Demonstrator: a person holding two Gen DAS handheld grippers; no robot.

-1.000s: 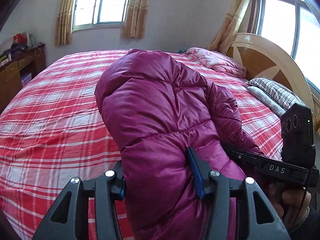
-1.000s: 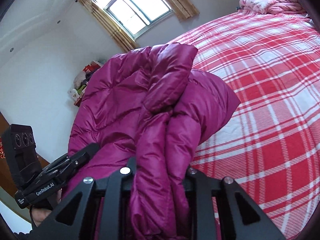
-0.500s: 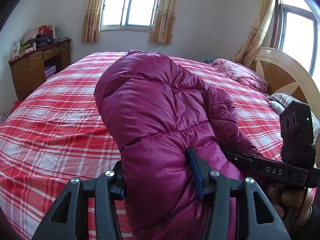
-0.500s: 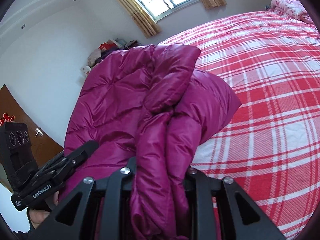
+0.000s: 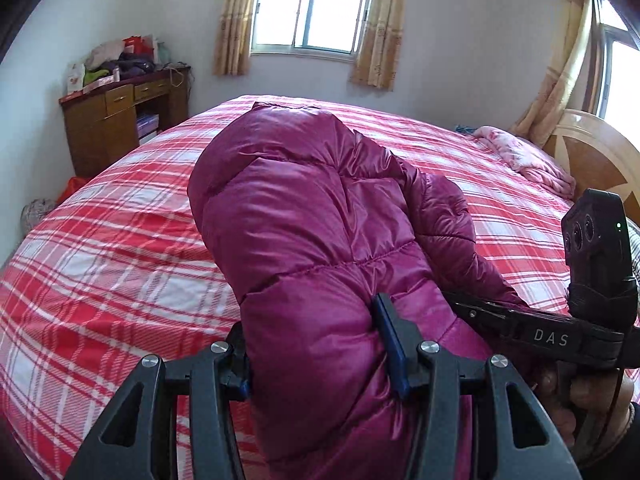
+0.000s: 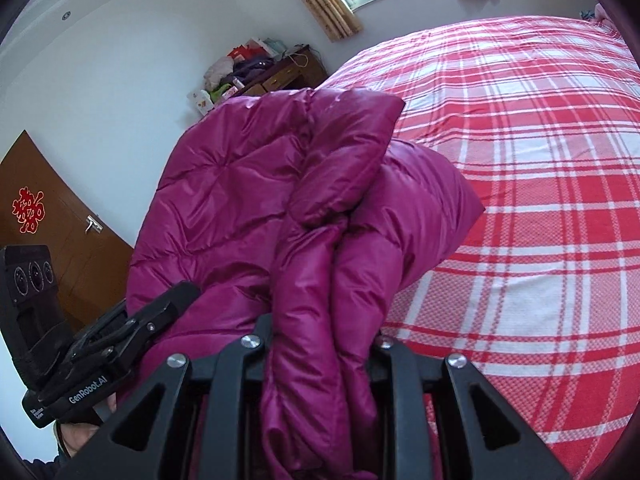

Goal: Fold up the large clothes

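So, far left of my left wrist view: wooden cabinet [image 5: 120,128] against the wall, clutter piled on top. Next, the bed [image 5: 100,264] with its red-and-white plaid cover fills most of the view. Centre: magenta down jacket [image 5: 320,240], bunched into a thick folded bundle, raised over the bed. My left gripper [image 5: 320,364] is clamped on a fat wad of it, jaws fairly wide apart but pads pressing into the padding both sides. Right of that, my right gripper [image 5: 480,308] reaches in from the side, its tip buried in the jacket; hand on the handle lower right. Pink blanket [image 5: 524,156] and wooden headboard [image 5: 592,156] at far right.

Right wrist view: brown door [image 6: 60,216] with red paper cutout at left, left gripper coming in below it. Jacket in the centre; my right gripper [image 6: 320,336] pinches a narrower fold, jaws close together, fabric squeezed between. Plaid bed on the right.
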